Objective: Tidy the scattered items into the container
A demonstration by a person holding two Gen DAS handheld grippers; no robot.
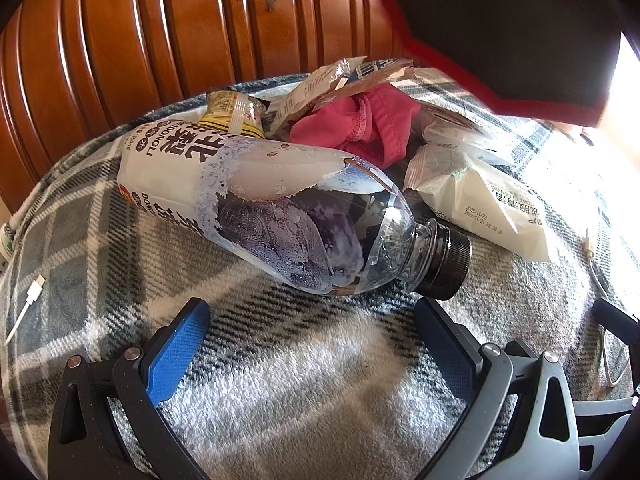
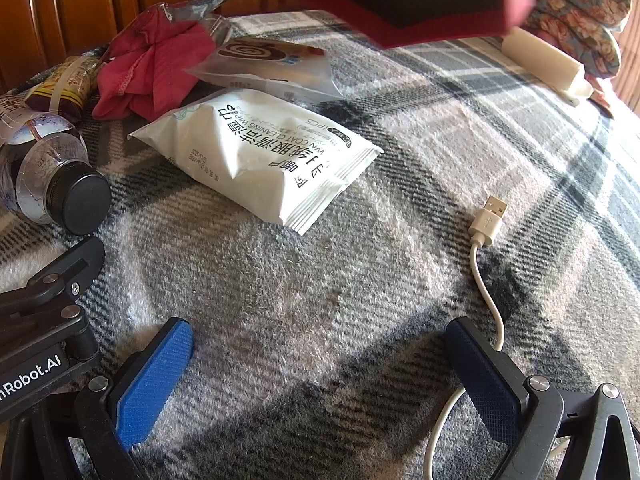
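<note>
My left gripper (image 1: 312,336) hung with jaws apart just short of the capped bottle (image 1: 280,216) lying on the plaid blanket (image 1: 300,380) — first pick, I judged — while my right gripper (image 2: 320,364), equally wide, waited near the wipes packet (image 2: 264,156), red-rimmed container (image 2: 440,28) beyond.

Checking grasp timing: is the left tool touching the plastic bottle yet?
Apart. In the left wrist view, the left tool is open, and a strip of plaid blanket shows between its fingertips and the plastic bottle lying ahead.
</note>
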